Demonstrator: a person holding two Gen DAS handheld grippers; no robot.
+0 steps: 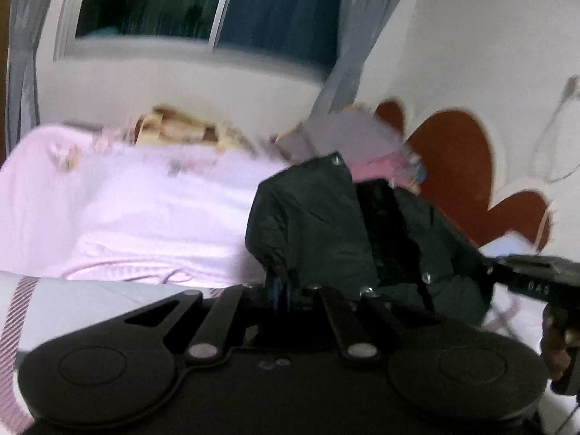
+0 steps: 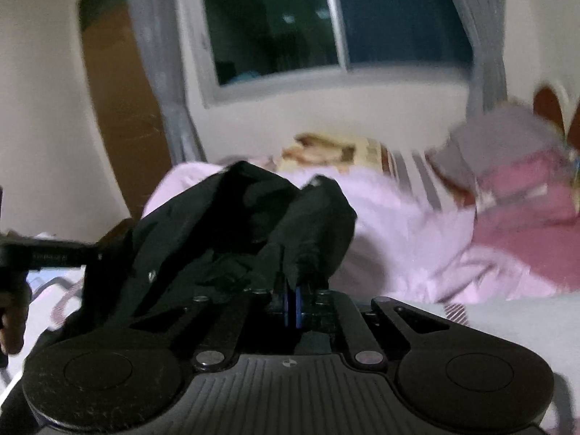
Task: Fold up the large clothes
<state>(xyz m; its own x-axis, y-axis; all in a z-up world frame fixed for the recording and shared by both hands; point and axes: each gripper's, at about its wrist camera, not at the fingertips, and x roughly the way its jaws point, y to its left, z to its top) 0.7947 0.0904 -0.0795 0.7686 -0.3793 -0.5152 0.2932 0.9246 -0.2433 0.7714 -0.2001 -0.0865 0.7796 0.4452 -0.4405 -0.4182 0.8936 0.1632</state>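
Both views blurred. Left gripper (image 1: 281,291) closed tight, its blue pads pinching a bunched edge of a black jacket (image 1: 326,224) with metal snaps, lifted off the bed (image 1: 83,301). Same for the right gripper (image 2: 291,302): jaws pressed together on a gathered fold of the black jacket (image 2: 253,224), blue pads nearly touching with cloth squeezed between them. Jacket hanging slack between the two grips, draped over the front of each tool, crumpled rather than flat, one snap button showing near its upper edge. Right gripper's body also visible at the right edge of the left view, with a hand (image 1: 556,340) wrapped round its handle; left gripper's body likewise at the left edge of the right view, gripped by a hand (image 2: 11,311). Behind the jacket, a pale pink blanket (image 1: 137,199) heaped across the bed, with a yellowish patterned pillow (image 1: 174,130) beyond it against the wall. Near the headboard (image 1: 456,166), reddish brown with a rounded outline, a pile of grey and pink clothes (image 2: 518,195). Dark window (image 2: 326,18) above, grey curtains (image 2: 159,72) at either side, a brown door (image 2: 119,90) to the left in the right view. White sheet with striped trim under the grippers.
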